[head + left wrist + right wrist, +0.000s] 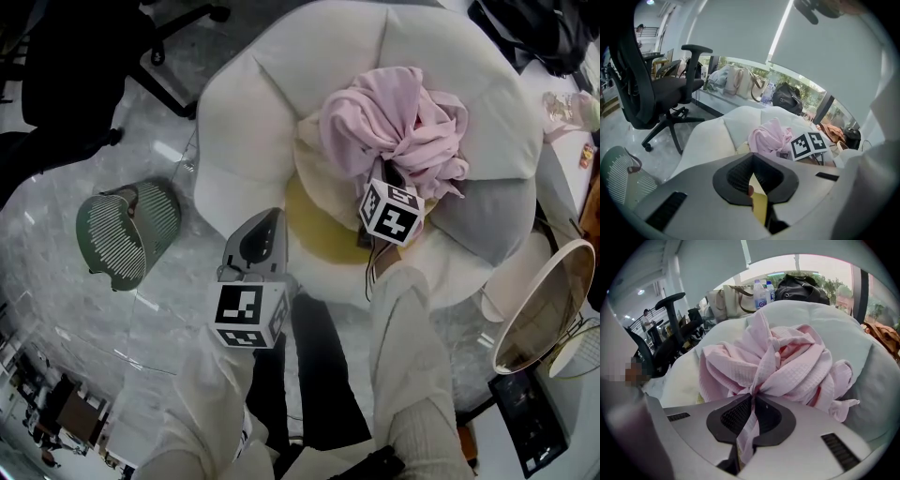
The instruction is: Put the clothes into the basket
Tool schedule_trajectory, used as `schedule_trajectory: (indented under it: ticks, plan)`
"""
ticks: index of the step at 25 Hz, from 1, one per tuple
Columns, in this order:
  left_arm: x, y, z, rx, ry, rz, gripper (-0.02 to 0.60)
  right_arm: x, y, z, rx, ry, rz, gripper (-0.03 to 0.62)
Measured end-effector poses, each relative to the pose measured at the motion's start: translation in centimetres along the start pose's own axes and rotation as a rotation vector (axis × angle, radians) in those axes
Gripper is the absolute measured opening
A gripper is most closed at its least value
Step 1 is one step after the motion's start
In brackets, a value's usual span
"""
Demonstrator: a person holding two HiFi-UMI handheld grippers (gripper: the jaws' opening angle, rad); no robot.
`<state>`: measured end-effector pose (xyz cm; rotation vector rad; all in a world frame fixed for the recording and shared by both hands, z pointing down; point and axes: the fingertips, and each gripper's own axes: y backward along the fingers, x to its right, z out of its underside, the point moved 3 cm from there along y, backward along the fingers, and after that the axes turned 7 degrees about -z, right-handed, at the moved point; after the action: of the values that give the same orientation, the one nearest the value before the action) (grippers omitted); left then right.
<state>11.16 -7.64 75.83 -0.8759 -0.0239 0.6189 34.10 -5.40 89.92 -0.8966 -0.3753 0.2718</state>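
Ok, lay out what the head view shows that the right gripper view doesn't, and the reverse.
Head view only: the green basket on the floor and the round mirror. Right gripper view only: the right gripper shut on a fold of the pink garment, plus bottles by the window. Both: the pink garment on the white cushion.

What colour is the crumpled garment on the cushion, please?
Pale pink, with a waffle weave; the crumpled garment shows best in the right gripper view.
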Motion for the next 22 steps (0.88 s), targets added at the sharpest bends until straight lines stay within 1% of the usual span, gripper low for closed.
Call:
schedule_trajectory:
  ticks: [3, 7, 10, 14, 17, 22]
  plan:
    - [0.5, 0.9, -0.6, 0.007, -0.005, 0.014, 0.006, -0.4, 1.9, -0.5, 0.034, 0.023, -0.001, 0.038]
    - [1.3, 2.5, -1.8, 0.018, -0.025, 0.029, 0.006, -0.7, 4.7, -0.8, 0.037, 0.030, -0.008, 0.037]
    - [2.0, 4.0, -3.4, 0.040, -0.036, 0.041, 0.006, -0.3, 6.9, -1.3, 0.042, 0.030, 0.007, 0.037]
    - [3.0, 5.8, -5.5, 0.070, -0.050, 0.051, 0.006, 0.6, 9.6, -2.3, 0.062, -0.020, 0.014, 0.035]
    - [3.5, 7.3, -6.2, 0.076, -0.065, 0.052, 0.006, 0.8, 11.7, -2.9, 0.082, -0.060, 0.016, 0.035]
    - [5.3, 10.6, -7.3, 0.087, -0.058, 0.065, 0.006, 1.3, 15.5, -3.4, 0.095, -0.102, 0.047, 0.034]
